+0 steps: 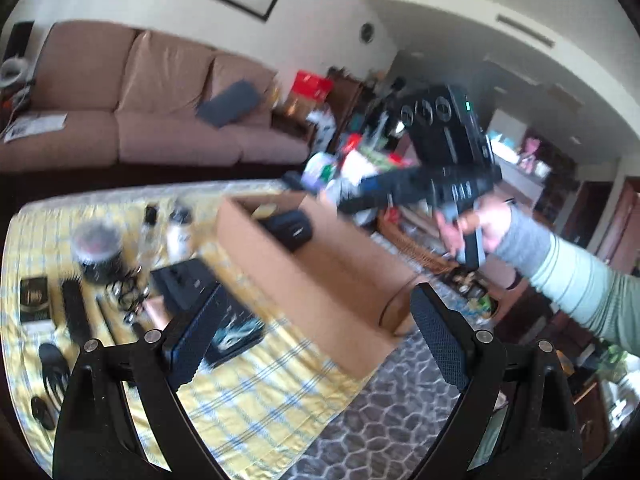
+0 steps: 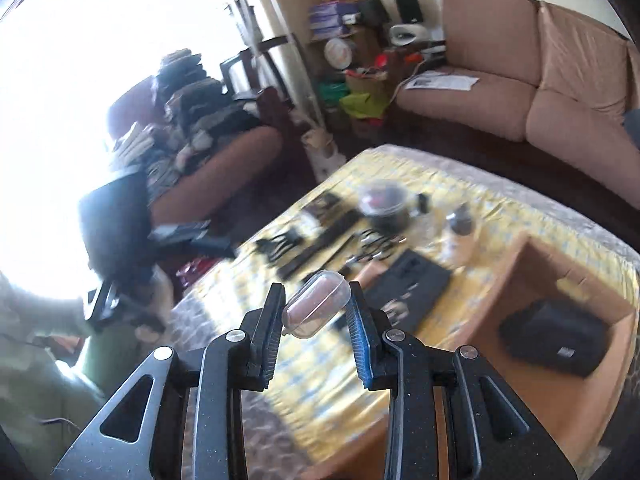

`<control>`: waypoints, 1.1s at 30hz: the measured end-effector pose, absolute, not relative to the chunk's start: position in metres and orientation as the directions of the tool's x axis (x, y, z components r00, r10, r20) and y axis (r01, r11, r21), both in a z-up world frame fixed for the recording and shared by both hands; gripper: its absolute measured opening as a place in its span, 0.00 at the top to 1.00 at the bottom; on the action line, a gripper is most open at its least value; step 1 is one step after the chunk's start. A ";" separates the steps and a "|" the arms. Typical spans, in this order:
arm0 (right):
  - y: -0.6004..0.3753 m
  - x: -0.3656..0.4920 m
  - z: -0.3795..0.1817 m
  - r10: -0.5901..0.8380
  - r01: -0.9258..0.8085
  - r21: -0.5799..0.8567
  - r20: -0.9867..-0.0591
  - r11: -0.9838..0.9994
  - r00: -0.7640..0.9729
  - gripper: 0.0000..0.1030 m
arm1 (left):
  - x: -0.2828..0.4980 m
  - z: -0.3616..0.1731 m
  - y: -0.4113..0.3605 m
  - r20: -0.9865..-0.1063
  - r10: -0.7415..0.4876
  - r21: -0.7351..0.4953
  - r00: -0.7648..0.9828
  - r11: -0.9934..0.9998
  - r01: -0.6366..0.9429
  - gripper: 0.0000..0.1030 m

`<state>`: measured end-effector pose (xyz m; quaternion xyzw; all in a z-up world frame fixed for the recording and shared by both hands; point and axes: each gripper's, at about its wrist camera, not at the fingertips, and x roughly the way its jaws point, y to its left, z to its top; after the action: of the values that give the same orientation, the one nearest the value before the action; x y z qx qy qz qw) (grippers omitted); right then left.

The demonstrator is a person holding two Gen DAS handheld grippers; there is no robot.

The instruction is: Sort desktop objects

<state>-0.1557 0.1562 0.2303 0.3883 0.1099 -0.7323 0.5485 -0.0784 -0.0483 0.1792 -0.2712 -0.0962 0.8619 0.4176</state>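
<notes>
My right gripper (image 2: 316, 308) is shut on a small clear plastic case (image 2: 314, 306) and holds it above the near edge of the yellow checked table (image 2: 320, 392). My left gripper (image 1: 308, 332) is open and empty, raised over the table's near corner, in front of a cardboard box (image 1: 320, 276). The box (image 2: 560, 280) holds a black pouch (image 2: 554, 340), also in the left wrist view (image 1: 290, 230). The right gripper's body (image 1: 444, 148) shows in the left wrist view, held by a hand above the box.
On the table lie a black tray (image 2: 412, 284), a round dark-lidded container (image 1: 98, 248), a black comb (image 1: 76, 312), small bottles (image 1: 178, 226), tangled glasses (image 1: 128, 292) and a black hair clip (image 1: 54, 364). A brown sofa (image 1: 160, 100) stands behind. Patterned carpet (image 1: 380, 432) lies below.
</notes>
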 end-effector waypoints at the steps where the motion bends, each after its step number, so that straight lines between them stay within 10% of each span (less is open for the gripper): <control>1: 0.154 -0.145 0.235 -0.700 0.893 0.238 -0.705 -0.383 -0.112 0.70 | -0.077 0.184 -0.047 -0.380 0.779 -0.388 -0.499 -0.623 -0.679 0.10; 14: 0.136 -0.028 0.265 -0.867 0.872 0.437 -0.497 -0.220 0.031 0.70 | 0.005 0.251 -0.042 -0.324 0.839 -0.221 -0.437 -0.516 -0.828 0.12; 25: 0.069 0.001 0.215 -0.903 0.769 0.637 -0.297 0.055 0.311 0.70 | 0.043 0.236 -0.083 -0.464 0.797 -0.151 -0.387 -0.501 -0.852 0.57; 33: 0.050 -0.009 0.171 -0.877 0.675 0.732 -0.260 0.095 0.405 0.69 | 0.048 0.210 -0.099 -0.509 0.775 -0.147 -0.375 -0.507 -0.849 0.60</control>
<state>-0.0085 0.0501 0.1712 0.4122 -0.1222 -0.5317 0.7297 0.0484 -0.0987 0.2100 -0.2667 0.0699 0.8261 0.4915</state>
